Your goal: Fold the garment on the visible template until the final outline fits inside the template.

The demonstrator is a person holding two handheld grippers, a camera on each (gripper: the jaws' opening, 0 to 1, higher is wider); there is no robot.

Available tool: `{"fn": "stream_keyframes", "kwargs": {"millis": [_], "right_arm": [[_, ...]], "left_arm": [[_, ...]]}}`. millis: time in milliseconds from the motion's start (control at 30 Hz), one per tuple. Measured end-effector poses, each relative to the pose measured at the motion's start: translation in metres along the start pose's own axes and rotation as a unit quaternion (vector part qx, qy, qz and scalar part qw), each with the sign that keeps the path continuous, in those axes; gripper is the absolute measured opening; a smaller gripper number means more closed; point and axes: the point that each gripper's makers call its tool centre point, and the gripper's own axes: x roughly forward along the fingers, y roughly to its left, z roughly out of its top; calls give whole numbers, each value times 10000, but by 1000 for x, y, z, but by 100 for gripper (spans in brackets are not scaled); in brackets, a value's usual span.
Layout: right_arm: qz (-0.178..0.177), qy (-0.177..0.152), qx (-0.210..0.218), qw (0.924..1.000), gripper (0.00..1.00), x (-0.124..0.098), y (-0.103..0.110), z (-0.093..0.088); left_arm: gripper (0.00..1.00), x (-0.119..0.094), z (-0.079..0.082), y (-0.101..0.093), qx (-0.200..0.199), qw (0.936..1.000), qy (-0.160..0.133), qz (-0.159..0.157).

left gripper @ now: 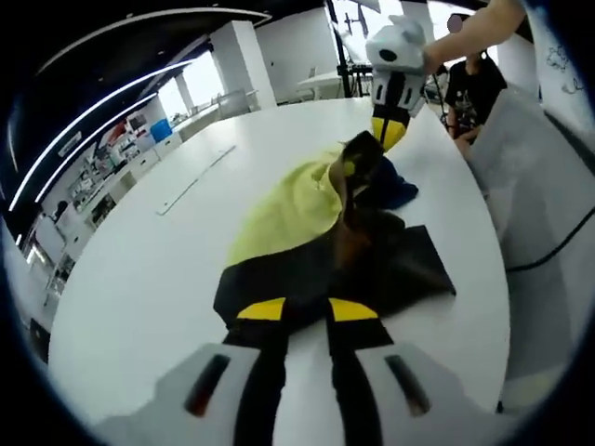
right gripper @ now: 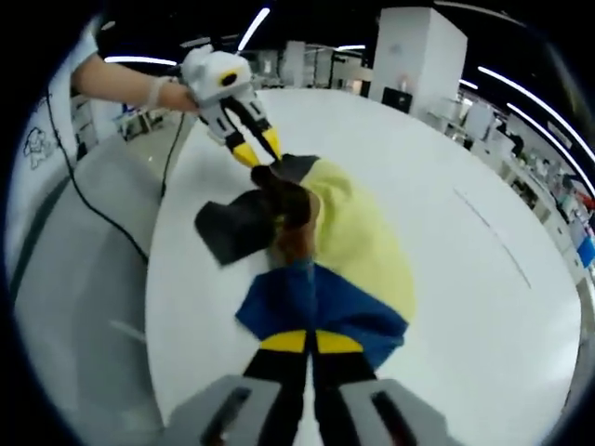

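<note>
You are working over a white round table (left gripper: pixel 139 279), and the garment (left gripper: pixel 297 200), a piece in yellow, black and blue with a brownish patch near its middle, is lying bunched up on the tabletop rather than spread flat. In the left gripper view, your left gripper (left gripper: pixel 308 311) is reaching in from the bottom with its yellow-tipped jaws drawn narrow, pinching the black edge of the garment nearest you. At the far end of the cloth, your right gripper (left gripper: pixel 389 130) is coming down from above, its yellow tips closing on the dark fold beside the blue part, with your hand and bare forearm behind it. In the right gripper view the same scene is reading the other way round: your right gripper (right gripper: pixel 309 342) is clamping the blue hem of the garment (right gripper: pixel 358 232), jaws nearly together, while your left gripper (right gripper: pixel 257 153) is gripping the black fold at the far side. A black cable (right gripper: pixel 102 209) is trailing across the grey surface beside the table. A person in a dark top (left gripper: pixel 474 84) is sitting beyond the table's far edge.
</note>
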Motion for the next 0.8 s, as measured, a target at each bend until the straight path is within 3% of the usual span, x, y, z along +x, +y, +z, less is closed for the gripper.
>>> {"fn": "stream_keyframes", "kwargs": {"millis": [333, 533, 800], "right_arm": [[-3, -82, 179, 9998, 0, -1, 2, 1], [-11, -102, 235, 9997, 0, -2, 3, 1], [-48, -134, 289, 9995, 0, -3, 3, 1]], "left_arm": [[12, 17, -9, -3, 438, 9984, 276, -211], [5, 23, -11, -7, 720, 9962, 352, -327], [0, 20, -10, -6, 645, 9971, 308, -273]]}}
